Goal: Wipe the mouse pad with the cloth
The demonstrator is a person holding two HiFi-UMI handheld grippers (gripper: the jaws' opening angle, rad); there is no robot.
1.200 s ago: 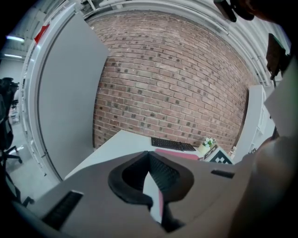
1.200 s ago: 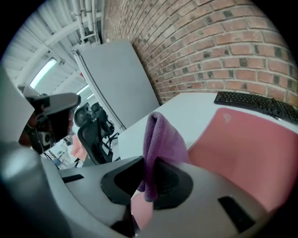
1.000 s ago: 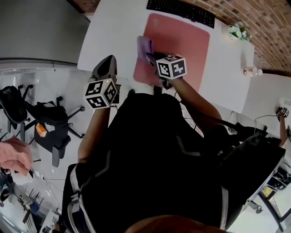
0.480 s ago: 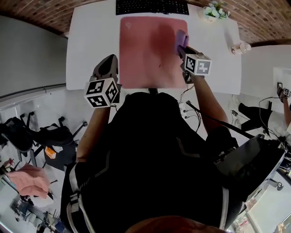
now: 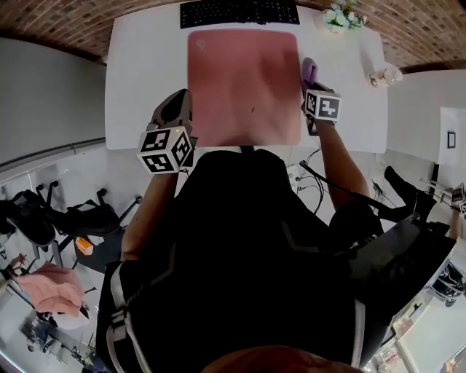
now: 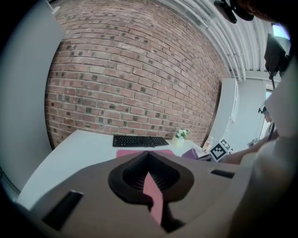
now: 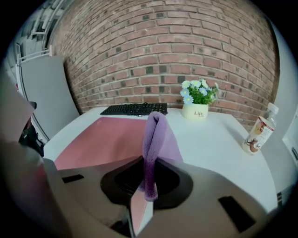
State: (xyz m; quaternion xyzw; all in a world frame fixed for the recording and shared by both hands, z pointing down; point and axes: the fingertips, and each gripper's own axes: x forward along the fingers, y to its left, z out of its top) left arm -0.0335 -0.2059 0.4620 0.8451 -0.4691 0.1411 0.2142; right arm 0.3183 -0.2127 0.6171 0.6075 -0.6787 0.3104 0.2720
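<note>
the right gripper point(image 7: 148, 183) is clamped on a purple cloth point(image 7: 156, 139), a fuzzy folded strip that loops up out of its jaws. the head view puts the cloth point(image 5: 309, 71) at the right edge of the mouse pad point(image 5: 244, 87), a flat, matte pink rectangle with rounded corners on the smooth white surface point(image 5: 142, 73). a black keyboard point(image 5: 239, 12) lies just beyond the pad's far edge. only the right gripper view shows clearly the white flower pot point(image 7: 195, 110) and a labelled bottle point(image 7: 257, 135) against the brick wall. the left gripper point(image 6: 150, 181) hangs at the pad's near left corner, jaws together on nothing, with a pink sliver of pad showing past them.
</note>
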